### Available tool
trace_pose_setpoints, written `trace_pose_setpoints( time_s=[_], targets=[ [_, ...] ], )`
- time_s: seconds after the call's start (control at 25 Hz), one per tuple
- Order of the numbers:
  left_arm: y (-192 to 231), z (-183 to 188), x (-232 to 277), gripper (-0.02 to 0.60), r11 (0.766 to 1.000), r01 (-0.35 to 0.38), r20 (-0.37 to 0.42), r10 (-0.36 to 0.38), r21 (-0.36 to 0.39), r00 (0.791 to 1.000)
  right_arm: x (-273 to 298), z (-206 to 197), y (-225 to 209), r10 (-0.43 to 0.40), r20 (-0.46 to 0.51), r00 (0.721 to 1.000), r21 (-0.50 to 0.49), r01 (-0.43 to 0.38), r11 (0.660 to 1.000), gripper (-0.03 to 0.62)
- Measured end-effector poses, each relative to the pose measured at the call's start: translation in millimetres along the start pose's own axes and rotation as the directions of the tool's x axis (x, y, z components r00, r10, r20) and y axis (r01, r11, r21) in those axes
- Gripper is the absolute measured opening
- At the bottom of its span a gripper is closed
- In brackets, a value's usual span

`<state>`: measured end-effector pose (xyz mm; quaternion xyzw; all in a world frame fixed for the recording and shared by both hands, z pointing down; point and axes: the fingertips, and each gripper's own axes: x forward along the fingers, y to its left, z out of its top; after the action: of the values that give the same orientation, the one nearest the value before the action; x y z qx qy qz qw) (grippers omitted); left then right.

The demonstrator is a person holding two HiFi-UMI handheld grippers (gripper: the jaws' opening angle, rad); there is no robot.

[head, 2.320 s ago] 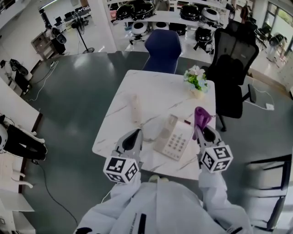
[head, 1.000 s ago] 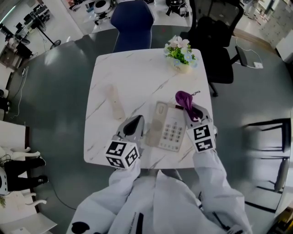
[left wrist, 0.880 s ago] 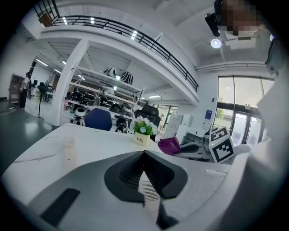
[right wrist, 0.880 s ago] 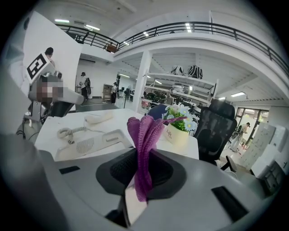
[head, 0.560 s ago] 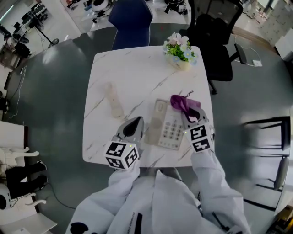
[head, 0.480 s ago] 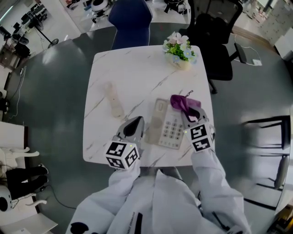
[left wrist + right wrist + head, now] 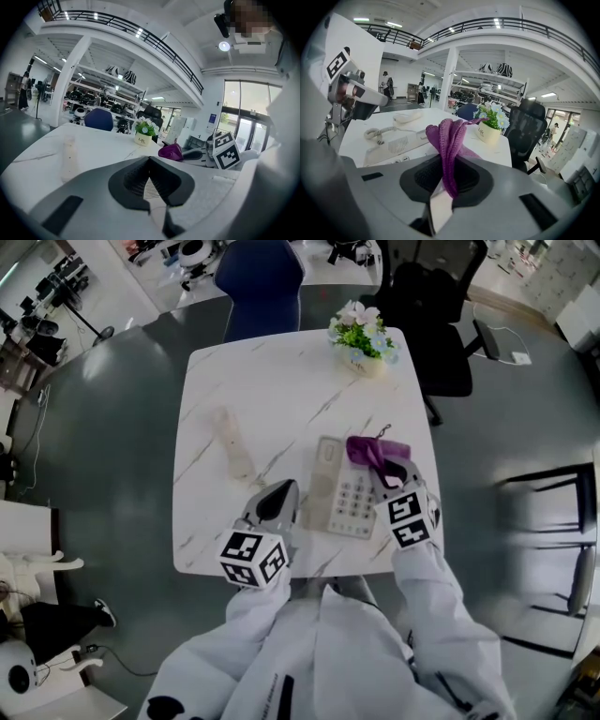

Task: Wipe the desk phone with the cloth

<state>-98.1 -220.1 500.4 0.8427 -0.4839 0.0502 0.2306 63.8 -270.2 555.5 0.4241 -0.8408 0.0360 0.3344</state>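
Closest to the person, the left gripper (image 7: 282, 493) rests low by the near left side of the desk phone (image 7: 342, 507), its jaws pressed together with nothing in them. The right gripper (image 7: 384, 471) pinches the purple cloth (image 7: 364, 450), and the cloth sits at the far right corner of the phone, touching it or just above it. The wiping looks like it is only starting. The next move calls for pulling the cloth across the buttons while holding it tight, and the phone may slide if nothing steadies it. A pale handset (image 7: 234, 444) lies apart on the white table (image 7: 281, 371). Farther back stands a flower pot (image 7: 487, 133) with the word "Life" on it.
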Motion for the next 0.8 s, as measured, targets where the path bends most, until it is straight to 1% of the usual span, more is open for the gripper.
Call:
trace_pose_setpoints(
  time_s=[0.8],
  targets=[
    [-8.1,-12.3,-17.2,-0.003,0.999,0.051,-0.024,-0.05,0.014,0.998,-13.5,-13.6,25.2,-0.003,-0.029,1.0,0.036,0.004,0.999,0.044]
  ],
)
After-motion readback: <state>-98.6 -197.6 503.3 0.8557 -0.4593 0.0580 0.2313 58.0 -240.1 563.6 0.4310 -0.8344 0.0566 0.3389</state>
